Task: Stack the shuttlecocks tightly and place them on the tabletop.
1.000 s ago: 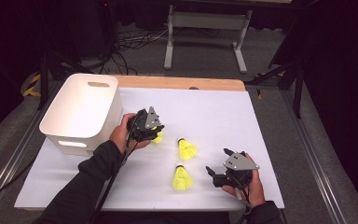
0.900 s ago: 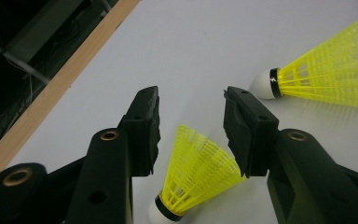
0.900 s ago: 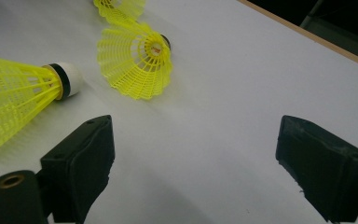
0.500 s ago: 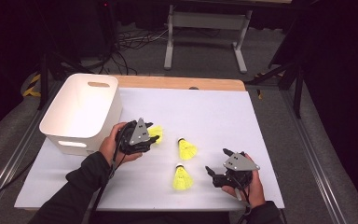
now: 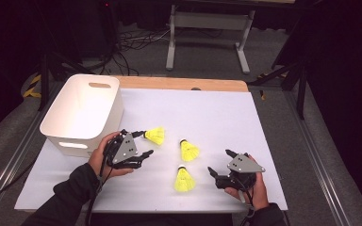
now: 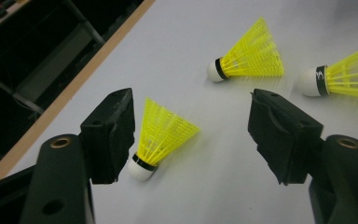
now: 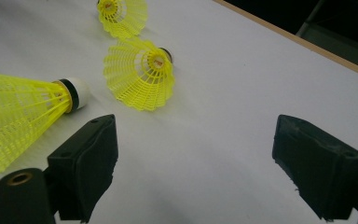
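Three yellow shuttlecocks lie on the white table top. One shuttlecock rests on its side between the jaws of my left gripper, close against one jaw and well apart from the other. Those jaws have just been opening, so the gripper is open. A second shuttlecock lies mid-table. The third shuttlecock lies just left of my right gripper, which is open with nothing between its jaws.
A white plastic bin with handle slots stands at the table's left, just behind my left hand. A wooden strip runs along the table's far edge. Beyond it are a dark floor, cables and a metal stand.
My left gripper has drawn back toward the person and the bin, and its jaws have spread. The shuttlecock it was carrying now lies on the table. The right gripper has stayed put.
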Action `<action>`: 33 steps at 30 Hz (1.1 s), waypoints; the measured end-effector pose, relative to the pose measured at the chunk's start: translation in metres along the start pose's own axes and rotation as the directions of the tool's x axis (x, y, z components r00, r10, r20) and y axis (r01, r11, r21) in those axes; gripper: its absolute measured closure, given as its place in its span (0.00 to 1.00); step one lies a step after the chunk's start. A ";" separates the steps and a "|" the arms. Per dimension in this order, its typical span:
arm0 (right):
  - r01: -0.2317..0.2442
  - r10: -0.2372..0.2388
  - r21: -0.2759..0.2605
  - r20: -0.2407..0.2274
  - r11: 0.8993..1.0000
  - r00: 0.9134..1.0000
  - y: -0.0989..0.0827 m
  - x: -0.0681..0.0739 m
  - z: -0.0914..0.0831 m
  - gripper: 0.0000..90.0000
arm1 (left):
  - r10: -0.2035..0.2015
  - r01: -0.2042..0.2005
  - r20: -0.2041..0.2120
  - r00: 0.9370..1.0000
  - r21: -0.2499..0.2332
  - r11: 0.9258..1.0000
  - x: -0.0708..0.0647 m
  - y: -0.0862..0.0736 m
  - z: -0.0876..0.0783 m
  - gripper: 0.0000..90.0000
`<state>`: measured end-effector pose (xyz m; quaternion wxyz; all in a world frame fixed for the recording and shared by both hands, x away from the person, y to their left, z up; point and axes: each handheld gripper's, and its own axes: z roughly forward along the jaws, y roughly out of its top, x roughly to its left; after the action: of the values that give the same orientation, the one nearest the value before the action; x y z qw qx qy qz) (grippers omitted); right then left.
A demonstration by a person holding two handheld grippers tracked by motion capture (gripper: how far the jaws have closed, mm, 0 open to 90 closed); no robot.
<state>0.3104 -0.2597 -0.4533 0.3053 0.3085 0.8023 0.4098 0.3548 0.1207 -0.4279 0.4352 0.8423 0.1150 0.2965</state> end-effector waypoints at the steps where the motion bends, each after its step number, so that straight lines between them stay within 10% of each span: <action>1: 0.000 0.000 0.001 0.001 1.000 1.000 0.000 0.000 0.000 0.17 | 0.004 -0.004 0.007 1.000 -0.008 1.000 -0.001 -0.003 -0.004 0.34; 21: 0.009 -0.009 -0.001 0.024 1.000 1.000 -0.001 0.000 0.000 0.18 | 0.020 -0.019 0.029 0.999 -0.042 0.999 -0.014 -0.048 -0.041 0.23; 33: 0.005 -0.004 -0.038 0.028 0.999 1.000 -0.001 -0.001 -0.005 0.19 | -0.063 0.064 0.036 0.997 -0.030 0.998 -0.016 -0.076 -0.059 0.18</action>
<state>0.3071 -0.2628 -0.4517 0.3232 0.3067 0.7907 0.4199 0.3116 0.1974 -0.4692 0.4594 0.8364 0.1294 0.2696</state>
